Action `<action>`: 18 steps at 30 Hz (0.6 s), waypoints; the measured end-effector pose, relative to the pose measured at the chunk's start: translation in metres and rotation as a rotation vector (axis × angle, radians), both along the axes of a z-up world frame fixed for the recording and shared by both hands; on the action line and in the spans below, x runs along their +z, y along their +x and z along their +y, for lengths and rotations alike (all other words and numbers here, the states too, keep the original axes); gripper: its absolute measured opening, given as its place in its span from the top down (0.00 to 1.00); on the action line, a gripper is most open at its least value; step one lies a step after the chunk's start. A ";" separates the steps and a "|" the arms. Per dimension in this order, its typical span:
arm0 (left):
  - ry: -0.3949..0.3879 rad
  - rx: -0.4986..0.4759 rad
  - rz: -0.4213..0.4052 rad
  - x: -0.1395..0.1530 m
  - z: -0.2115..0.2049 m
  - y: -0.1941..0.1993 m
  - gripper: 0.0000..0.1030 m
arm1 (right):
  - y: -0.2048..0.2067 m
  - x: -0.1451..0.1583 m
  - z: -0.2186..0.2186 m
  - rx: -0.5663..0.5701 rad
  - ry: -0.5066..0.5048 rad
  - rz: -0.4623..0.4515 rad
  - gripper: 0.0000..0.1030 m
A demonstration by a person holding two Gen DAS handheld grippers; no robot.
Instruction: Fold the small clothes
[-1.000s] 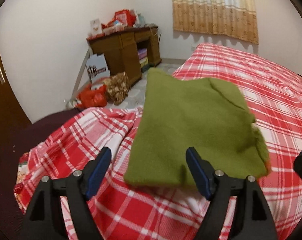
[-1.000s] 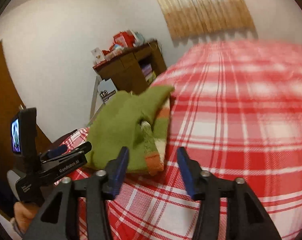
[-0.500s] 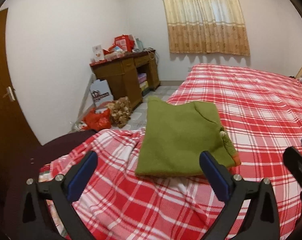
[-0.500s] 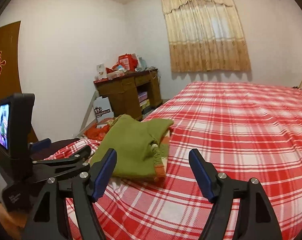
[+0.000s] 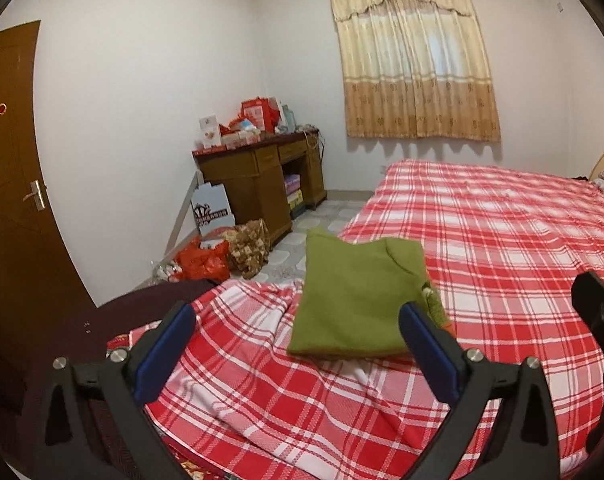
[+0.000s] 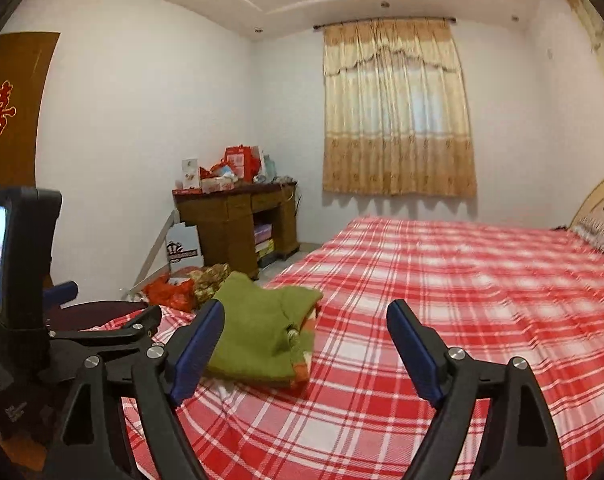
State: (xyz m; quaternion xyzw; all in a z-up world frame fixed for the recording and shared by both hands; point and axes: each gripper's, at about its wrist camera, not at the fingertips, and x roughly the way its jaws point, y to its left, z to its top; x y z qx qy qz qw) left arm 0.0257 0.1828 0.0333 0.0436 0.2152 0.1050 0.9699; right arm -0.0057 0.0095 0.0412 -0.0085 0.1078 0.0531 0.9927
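Lying folded on the plaid bed [image 5: 502, 240], green garment [image 5: 354, 300]; left gripper [image 5: 293, 344] wide and empty, right gripper [image 6: 306, 344] opening, empty.

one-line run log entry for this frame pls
garment: green top folded, lying on plaid bed | left gripper: open, empty | right gripper: opening, empty

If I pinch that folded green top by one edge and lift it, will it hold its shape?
Probably not. The green top looks like soft knit lying in loose layers on the plaid bedspread, so it would likely droop and unfold. It seems light, and pushing may bunch it.
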 end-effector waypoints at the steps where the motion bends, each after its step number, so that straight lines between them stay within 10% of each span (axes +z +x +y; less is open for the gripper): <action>1: 0.007 0.002 -0.006 0.001 -0.002 -0.003 0.00 | -0.002 0.002 0.001 -0.005 -0.003 -0.007 0.17; 18: 0.021 -0.010 -0.015 0.001 -0.008 -0.010 0.00 | -0.005 0.002 -0.007 -0.038 0.037 0.018 0.15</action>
